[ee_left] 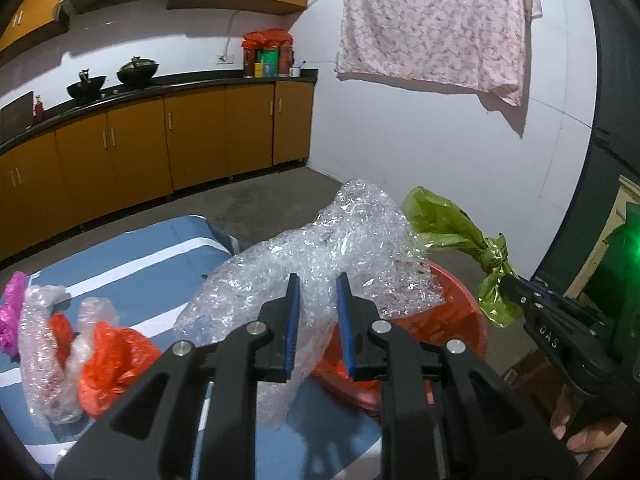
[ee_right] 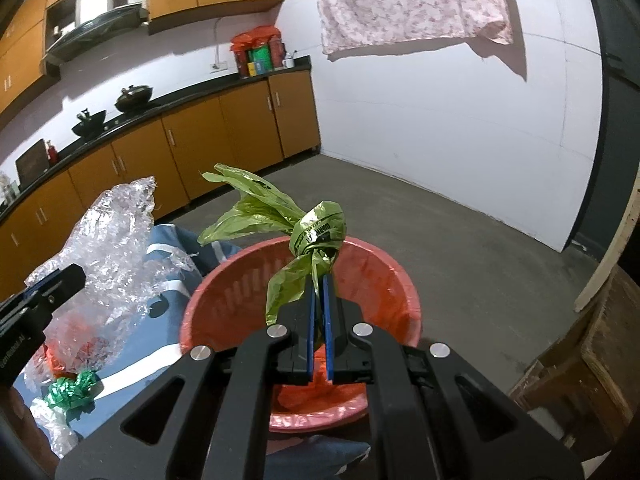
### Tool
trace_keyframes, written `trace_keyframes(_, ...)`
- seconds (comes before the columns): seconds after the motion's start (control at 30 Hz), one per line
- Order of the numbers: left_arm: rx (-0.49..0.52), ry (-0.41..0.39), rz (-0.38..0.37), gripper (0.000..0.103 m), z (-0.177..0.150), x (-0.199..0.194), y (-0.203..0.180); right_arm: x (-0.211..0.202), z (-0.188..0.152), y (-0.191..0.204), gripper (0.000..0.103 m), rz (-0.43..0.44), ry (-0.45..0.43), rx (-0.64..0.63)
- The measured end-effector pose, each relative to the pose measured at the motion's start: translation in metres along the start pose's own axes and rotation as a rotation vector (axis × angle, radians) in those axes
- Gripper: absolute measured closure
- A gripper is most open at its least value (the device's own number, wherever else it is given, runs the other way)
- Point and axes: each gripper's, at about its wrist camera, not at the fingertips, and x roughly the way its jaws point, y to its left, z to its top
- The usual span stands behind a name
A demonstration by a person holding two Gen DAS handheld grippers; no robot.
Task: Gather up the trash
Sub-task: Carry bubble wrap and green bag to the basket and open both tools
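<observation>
Left gripper [ee_left: 318,320]: my fingers are pinched on the bubble wrap [ee_left: 320,248], held up over the desk's right edge beside the red basket [ee_right: 240,276].
Right gripper [ee_right: 319,320]: fingers clamped on the knotted green plastic bag [ee_right: 316,236], above the basket.
Handling: I judge both feather-light, limp and slippery; grip bunched folds or the knot.

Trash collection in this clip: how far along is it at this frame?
Midway, by the look of it. In hand: the right tool grips a knotted green bag above the red basket; the left tool holds bubble wrap beside it. Left: an orange bag, pink plastic and more clear wrap lie on the blue striped cloth. What the basket already contains can't be seen.
</observation>
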Motion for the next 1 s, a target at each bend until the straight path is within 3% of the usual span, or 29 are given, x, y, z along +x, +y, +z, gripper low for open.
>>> trace_keyframes(0.6,0.04,0.058,-0.092,0.084,-0.003,0.058,-0.04,0.026,0.001,-0.022,0.099,-0.032,0.034,0.075)
trace_keyframes(1.0,0.021,0.097,-0.111,0.082,-0.006,0.088,-0.042,0.044,0.0,-0.029,0.098,0.03,0.079,0.082)
